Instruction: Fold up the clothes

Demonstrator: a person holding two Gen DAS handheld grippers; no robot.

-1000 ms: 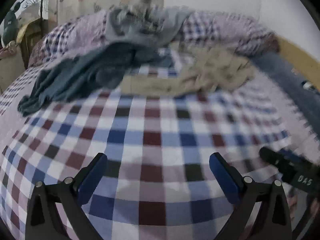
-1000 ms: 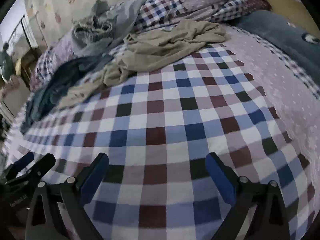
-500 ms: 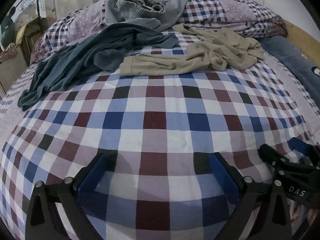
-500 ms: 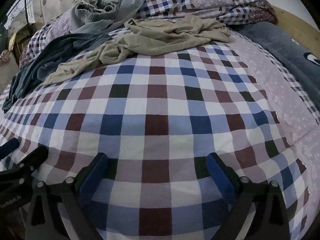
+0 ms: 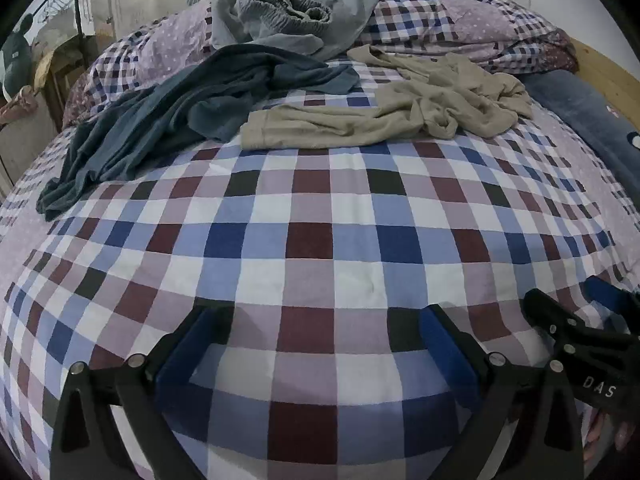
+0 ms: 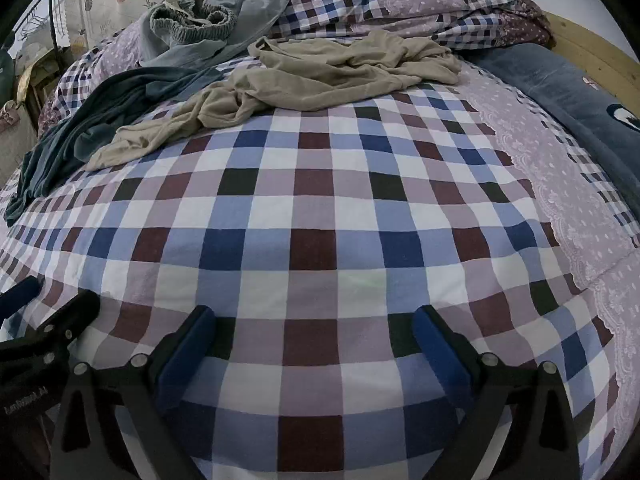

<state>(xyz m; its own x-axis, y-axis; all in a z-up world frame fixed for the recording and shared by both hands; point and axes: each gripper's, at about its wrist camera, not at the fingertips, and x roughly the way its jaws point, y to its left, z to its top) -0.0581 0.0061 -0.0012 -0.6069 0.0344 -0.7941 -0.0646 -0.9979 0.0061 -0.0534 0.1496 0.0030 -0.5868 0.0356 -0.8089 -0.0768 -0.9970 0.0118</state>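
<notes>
Jaws first: on my left gripper both blue pads stand spread wide with nothing between them, low over the checked bedspread. Whether the tips actually touch the cloth I cannot tell from this angle. My right gripper is the same, spread wide, empty, low over the near part of the bed, just beside the left one.

Further out, the clothes lie well apart from both tools, bunched at the far side. The beige garment is nearest, crumpled, with one long flat end stretched toward the left. The dark teal garment trails off to the left, its edge tucked against the beige one. The grey garment is heaped on the rolled-up quilt at the back, its elastic waistband showing.

I judge the step in hand to be the reach for a first piece, nothing being folded yet. To do it well I would take the beige garment, since it is closest and on top, pinch it at two separated points along an edge, and drag it onto the open checked area before flattening it.
</notes>
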